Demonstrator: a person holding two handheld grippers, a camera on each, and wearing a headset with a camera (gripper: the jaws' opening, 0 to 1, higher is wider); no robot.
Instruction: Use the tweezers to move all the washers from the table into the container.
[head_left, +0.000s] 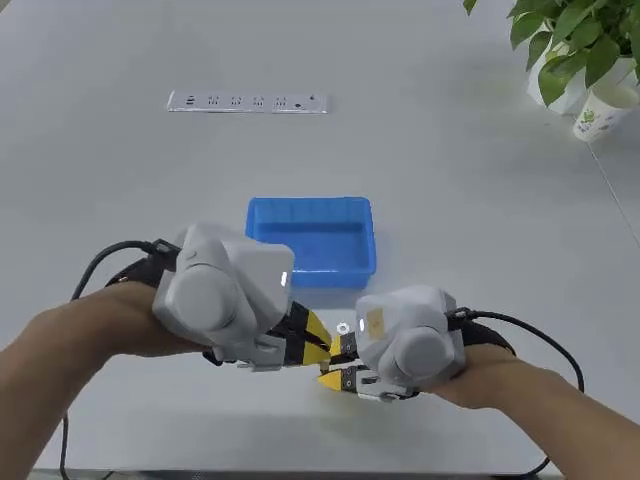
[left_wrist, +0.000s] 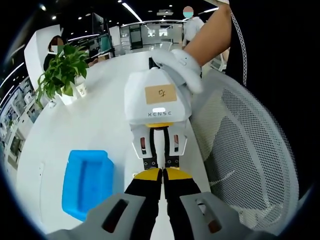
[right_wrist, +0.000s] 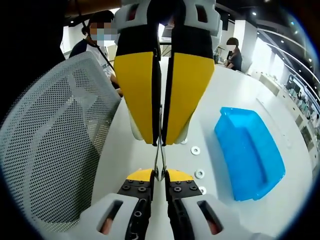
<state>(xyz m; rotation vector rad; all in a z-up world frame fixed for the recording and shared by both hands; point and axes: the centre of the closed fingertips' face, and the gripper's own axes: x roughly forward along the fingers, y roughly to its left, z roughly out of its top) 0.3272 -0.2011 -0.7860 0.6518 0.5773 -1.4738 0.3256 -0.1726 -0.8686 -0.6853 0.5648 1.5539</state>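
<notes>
Washers (right_wrist: 195, 150) dot white table (head_left: 450, 150) between blue container (head_left: 310, 235) and tweezers (right_wrist: 159, 162).

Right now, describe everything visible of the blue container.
The blue container is a shallow rectangular tray, seemingly plastic, with rounded corners, low walls and an open top. It sits flat and upright on the white table, its long side facing the person. Its floor looks bare. Only the table touches it; in the right gripper view three washers lie on the table beside it, apart from its wall.
</notes>
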